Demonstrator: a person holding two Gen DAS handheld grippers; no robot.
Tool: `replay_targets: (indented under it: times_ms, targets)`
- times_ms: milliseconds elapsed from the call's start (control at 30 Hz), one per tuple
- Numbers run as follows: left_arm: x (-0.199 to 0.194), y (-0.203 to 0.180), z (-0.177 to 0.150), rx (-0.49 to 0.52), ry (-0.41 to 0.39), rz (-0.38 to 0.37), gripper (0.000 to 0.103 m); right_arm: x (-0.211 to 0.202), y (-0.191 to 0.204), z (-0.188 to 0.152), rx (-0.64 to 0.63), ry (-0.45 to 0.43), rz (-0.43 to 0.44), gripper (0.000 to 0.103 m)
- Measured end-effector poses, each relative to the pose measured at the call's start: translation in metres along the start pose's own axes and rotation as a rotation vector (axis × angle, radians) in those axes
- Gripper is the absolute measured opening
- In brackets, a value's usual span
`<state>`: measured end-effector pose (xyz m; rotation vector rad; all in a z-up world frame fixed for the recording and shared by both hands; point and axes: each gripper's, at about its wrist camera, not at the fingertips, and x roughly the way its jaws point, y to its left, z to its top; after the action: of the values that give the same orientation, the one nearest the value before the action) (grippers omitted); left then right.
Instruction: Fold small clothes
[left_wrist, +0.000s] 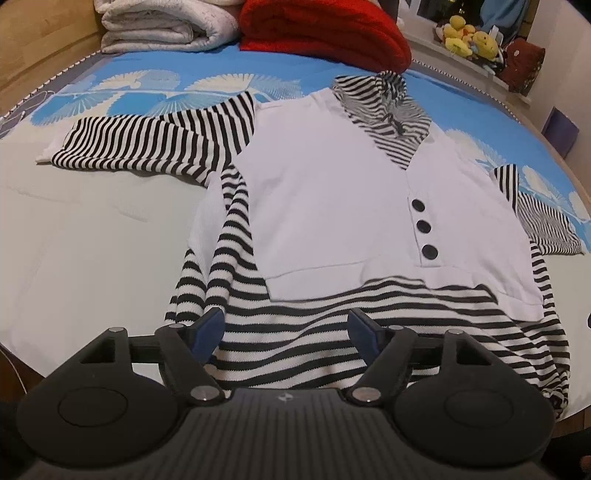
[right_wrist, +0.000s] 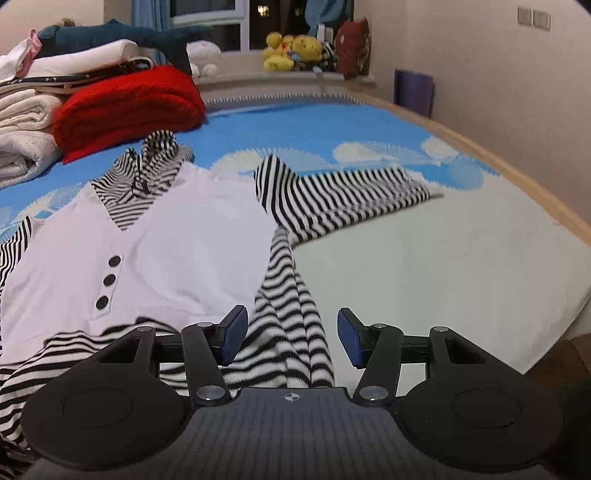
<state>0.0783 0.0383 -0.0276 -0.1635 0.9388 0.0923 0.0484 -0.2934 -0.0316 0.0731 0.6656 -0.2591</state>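
Observation:
A small top (left_wrist: 325, 177) with a white front, three black buttons, and black-and-white striped collar, sleeves and hem lies face up on the bed; it also shows in the right wrist view (right_wrist: 192, 236). One striped sleeve (left_wrist: 147, 144) is spread to the left, the other sleeve (right_wrist: 343, 199) to the right. My left gripper (left_wrist: 286, 332) is open and empty over the striped hem near its left corner. My right gripper (right_wrist: 290, 336) is open and empty over the bunched striped right side of the hem (right_wrist: 291, 317).
The bed (left_wrist: 92, 240) has a blue and white sheet. A folded red knit (left_wrist: 325, 33) and folded white blankets (left_wrist: 162, 26) lie at the far end, close behind the collar. Plush toys (right_wrist: 291, 51) sit on the windowsill. A wooden bed edge (right_wrist: 517, 173) runs along the right.

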Motion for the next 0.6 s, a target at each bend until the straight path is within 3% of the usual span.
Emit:
replay_targets:
  times_ms: [200, 367, 433, 467, 600]
  targets:
    - [-0.028, -0.008, 0.016, 0.017, -0.162, 0.010, 0.079, -0.001, 0.009, 0.005, -0.023, -0.012, 0.031, 0.063]
    - [-0.064, -0.018, 0.082, 0.074, -0.335, -0.055, 0.082, -0.004, 0.012, 0.008, -0.044, -0.027, 0.036, 0.074]
    - [-0.068, -0.019, 0.111, 0.088, -0.370, -0.091, 0.082, -0.004, 0.011, 0.008, -0.037, -0.030, 0.036, 0.094]
    - [-0.068, -0.019, 0.125, 0.100, -0.384, -0.103, 0.082, -0.004, 0.009, 0.009, -0.028, -0.034, 0.032, 0.097]
    - [-0.054, -0.016, 0.169, 0.225, -0.462, -0.093, 0.082, -0.008, 0.006, 0.014, 0.003, -0.056, 0.018, 0.097]
